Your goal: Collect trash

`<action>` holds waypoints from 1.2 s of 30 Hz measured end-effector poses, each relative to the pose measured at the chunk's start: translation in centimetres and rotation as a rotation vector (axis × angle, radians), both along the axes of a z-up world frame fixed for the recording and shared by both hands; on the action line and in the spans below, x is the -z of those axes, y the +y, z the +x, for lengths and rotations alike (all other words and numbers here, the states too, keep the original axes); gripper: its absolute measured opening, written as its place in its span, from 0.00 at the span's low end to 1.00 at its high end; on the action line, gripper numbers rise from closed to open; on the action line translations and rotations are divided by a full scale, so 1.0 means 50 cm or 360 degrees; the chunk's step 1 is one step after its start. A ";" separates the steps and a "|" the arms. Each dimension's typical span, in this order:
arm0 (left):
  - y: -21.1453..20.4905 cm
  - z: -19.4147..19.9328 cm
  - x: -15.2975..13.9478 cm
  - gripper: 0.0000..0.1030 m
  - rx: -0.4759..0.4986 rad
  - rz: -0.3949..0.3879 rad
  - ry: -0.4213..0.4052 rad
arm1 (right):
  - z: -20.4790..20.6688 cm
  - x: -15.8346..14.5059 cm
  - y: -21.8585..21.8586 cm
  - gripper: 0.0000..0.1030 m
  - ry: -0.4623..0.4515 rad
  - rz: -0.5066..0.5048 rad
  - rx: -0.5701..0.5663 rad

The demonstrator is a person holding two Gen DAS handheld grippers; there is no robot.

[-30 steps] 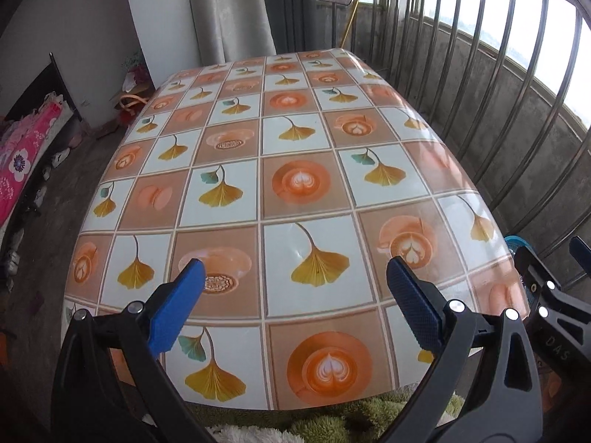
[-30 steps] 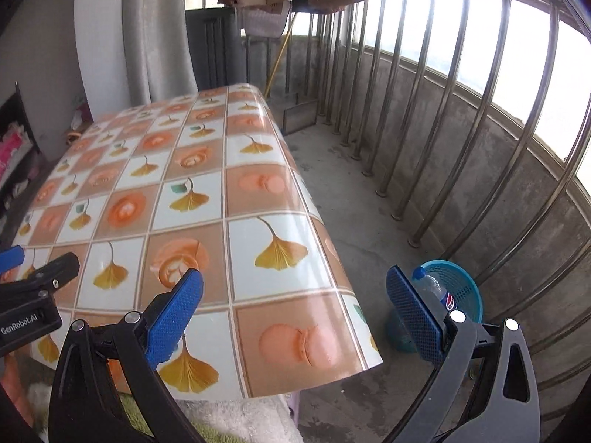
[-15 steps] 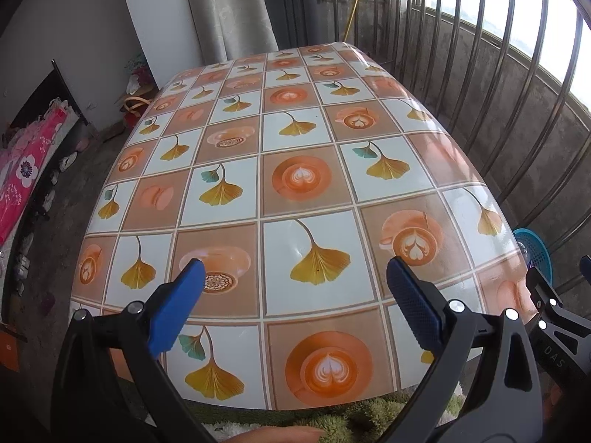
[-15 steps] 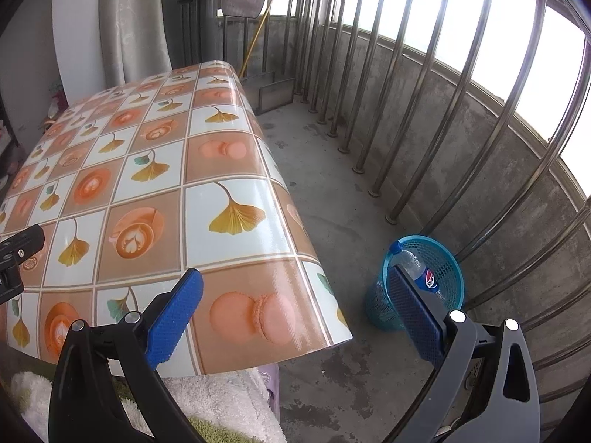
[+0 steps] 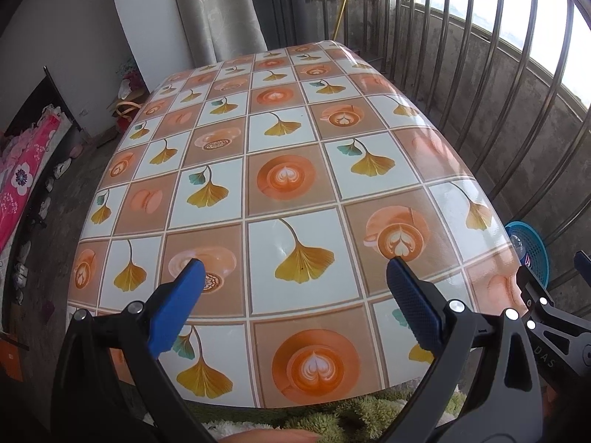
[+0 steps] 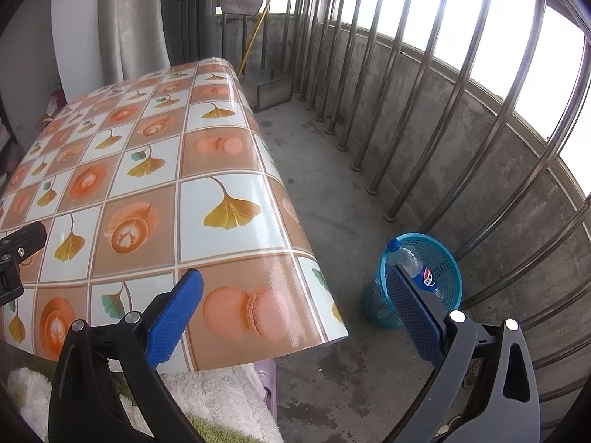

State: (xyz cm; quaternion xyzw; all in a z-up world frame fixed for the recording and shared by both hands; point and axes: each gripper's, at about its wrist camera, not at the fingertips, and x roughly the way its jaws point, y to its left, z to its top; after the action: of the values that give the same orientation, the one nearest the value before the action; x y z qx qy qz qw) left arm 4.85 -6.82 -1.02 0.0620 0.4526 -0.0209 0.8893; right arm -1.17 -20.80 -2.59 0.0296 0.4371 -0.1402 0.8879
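Observation:
A blue mesh trash basket (image 6: 443,258) stands on the concrete floor by the railing, right of the table. A clear plastic Pepsi bottle (image 6: 412,262) with a blue cap sits inside it. The basket also shows in the left wrist view (image 5: 533,245) past the table's right edge. My right gripper (image 6: 295,306) is open and empty, held over the table's near right corner. My left gripper (image 5: 295,295) is open and empty above the table's near edge. The right gripper's body shows in the left wrist view at the lower right.
The table (image 5: 280,170) carries a glossy cloth printed with ginkgo leaves and coffee cups. A steel railing (image 6: 424,85) on a concrete kerb runs along the right. A fluffy white and green towel (image 6: 207,398) lies below the near table edge. A curtain (image 5: 218,11) hangs behind.
Both grippers have drawn back and risen a little. The right wrist view has swung right, bringing the basket and bottle more fully into view. Both stay open.

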 end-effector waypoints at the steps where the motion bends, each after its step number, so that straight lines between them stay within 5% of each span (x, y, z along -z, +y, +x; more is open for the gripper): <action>1: 0.000 0.000 0.000 0.92 0.0001 0.0001 0.0001 | 0.000 0.001 0.001 0.94 0.0000 -0.0003 -0.0004; 36: -0.008 -0.008 -0.005 0.92 0.0066 -0.0078 0.0013 | 0.002 -0.011 0.005 0.94 -0.0008 -0.0009 0.0013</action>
State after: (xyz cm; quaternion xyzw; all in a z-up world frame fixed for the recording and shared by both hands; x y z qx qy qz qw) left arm 4.43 -7.22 -0.77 0.0495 0.4541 -0.0507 0.8881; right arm -1.08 -20.53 -2.04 0.0291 0.4344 -0.1450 0.8885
